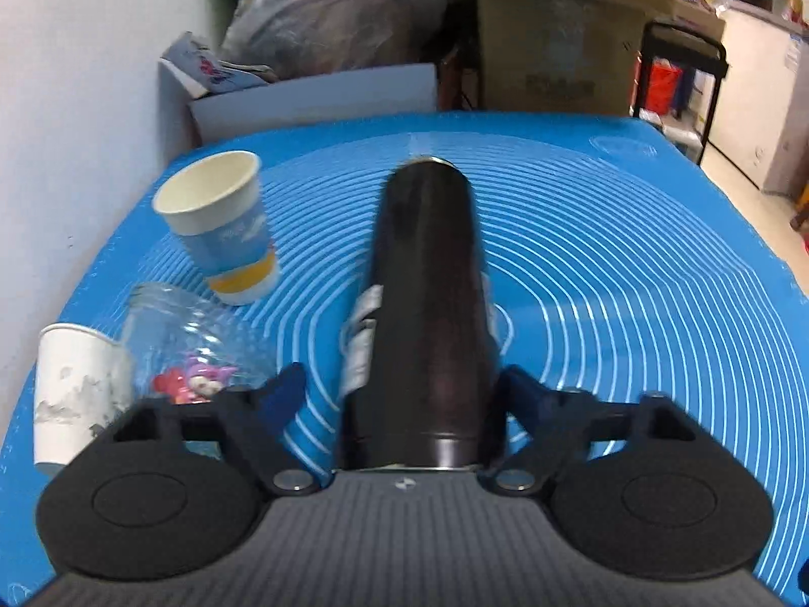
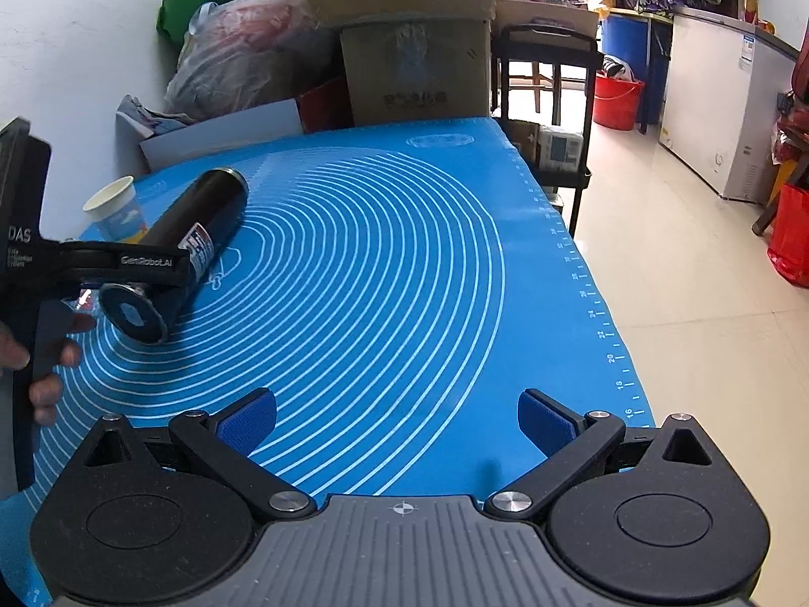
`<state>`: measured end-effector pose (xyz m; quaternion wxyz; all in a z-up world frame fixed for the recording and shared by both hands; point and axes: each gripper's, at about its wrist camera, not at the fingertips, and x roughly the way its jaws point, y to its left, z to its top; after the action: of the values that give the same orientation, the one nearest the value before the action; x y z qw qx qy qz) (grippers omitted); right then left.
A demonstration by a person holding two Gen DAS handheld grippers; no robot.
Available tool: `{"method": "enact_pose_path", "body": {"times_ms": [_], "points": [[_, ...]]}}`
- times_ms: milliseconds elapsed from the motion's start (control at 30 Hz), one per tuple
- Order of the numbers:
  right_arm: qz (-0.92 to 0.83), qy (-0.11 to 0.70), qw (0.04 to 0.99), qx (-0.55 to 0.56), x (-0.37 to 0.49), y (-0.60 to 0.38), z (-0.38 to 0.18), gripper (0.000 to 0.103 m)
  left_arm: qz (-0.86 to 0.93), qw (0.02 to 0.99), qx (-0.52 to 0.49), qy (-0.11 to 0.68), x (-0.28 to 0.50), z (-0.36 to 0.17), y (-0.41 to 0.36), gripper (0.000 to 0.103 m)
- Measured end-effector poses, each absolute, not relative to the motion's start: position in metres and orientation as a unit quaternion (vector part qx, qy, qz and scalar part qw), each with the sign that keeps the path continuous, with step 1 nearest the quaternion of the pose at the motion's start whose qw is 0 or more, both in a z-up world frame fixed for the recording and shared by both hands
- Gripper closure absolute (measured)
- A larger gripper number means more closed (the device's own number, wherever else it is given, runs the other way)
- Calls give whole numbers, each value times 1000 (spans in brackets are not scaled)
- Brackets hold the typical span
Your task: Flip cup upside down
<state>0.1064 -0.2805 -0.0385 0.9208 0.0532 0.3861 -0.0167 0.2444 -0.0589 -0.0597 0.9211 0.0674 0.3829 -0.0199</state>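
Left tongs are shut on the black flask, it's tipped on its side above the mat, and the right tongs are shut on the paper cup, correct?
Not quite. The right tongs are open and hold nothing, as the right wrist view shows; the paper cup stands alone on the mat. The left tongs do grip the flask, tipped sideways.

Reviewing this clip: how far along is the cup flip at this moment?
Done: the left gripper has the black cup between its fingers, off the blue mat. In hand: the cup is tilted near horizontal in the right wrist view, which end is its mouth is unclear. Left: finish the turn and set it down inverted. The right gripper is open, holding nothing.
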Motion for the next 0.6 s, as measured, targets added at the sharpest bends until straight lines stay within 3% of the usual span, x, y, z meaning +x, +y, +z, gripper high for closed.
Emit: {"method": "enact_pose_path", "body": {"times_ms": [67, 600], "points": [[-18, 390, 919, 54, 109, -281, -42, 0, -21, 917, 83, 391, 247, -63, -65, 35], [-22, 387, 920, 53, 104, -282, -39, 0, -31, 907, 105, 406, 236, -72, -66, 35]]}}
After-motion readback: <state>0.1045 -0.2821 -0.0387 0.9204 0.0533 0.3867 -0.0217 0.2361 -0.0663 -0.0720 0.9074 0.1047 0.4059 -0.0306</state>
